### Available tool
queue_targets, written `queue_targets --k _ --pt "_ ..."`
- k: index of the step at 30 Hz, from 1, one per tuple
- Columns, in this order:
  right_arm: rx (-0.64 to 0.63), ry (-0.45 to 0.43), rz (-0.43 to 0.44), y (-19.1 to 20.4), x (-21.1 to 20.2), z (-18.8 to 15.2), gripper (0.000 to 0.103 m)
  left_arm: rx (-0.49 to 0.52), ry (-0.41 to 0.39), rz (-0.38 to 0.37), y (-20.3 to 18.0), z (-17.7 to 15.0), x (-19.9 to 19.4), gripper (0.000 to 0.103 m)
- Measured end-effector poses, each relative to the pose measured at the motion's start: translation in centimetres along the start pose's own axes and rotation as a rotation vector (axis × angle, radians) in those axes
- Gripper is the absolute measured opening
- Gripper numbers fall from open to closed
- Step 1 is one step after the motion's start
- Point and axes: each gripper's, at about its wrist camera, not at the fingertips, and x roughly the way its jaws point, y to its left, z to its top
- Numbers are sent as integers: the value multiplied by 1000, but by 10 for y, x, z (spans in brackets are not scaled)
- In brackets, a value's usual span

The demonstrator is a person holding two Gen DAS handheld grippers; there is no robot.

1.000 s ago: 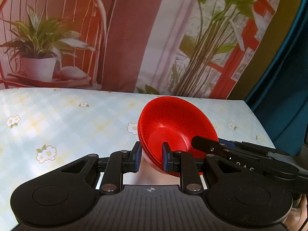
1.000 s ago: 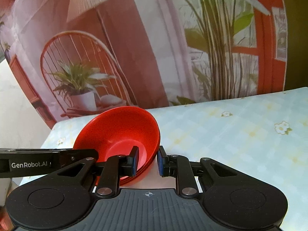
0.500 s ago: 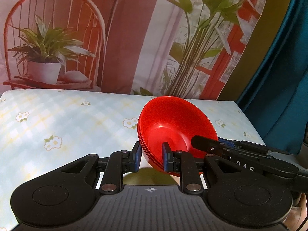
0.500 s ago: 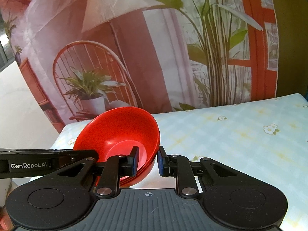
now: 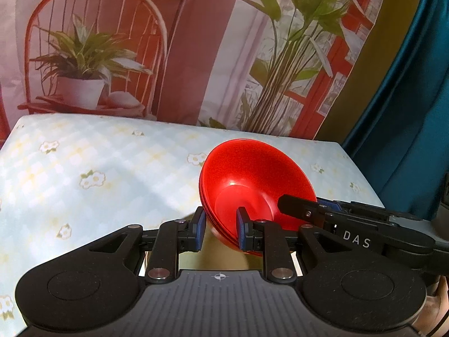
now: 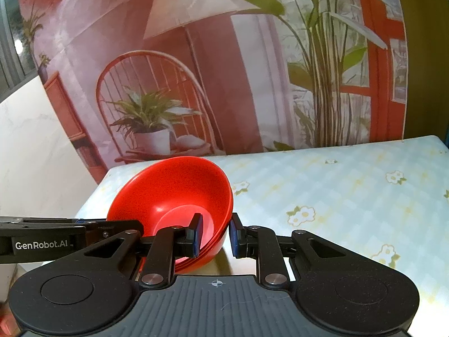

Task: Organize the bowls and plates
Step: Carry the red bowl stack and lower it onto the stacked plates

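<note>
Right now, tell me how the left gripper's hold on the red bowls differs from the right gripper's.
The left gripper takes the red bowls with its right finger inside the bowl, left outside; the right gripper is mirrored, left finger inside. The left gripper's side reads GenRobot.AI, the right gripper's DAS. Both have jaws shut across the rim, holding the stack tilted.

This looks like a staged home-style corner rather than a real room: a printed backdrop (image 6: pixel 224 56) across the upper frame pictures a red chair, potted plants, a lamp and a red window frame. Below it lies a table under a floral checked cloth (image 5: pixel 98 174); a teal curtain (image 5: pixel 407 112) hangs at right.
</note>
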Motion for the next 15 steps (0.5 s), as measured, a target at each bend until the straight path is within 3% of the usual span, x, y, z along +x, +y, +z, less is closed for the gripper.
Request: queue_targets --k 15 --pt "-26 65 20 17 16 -24 19 -56 40 19 25 -25 3 24"
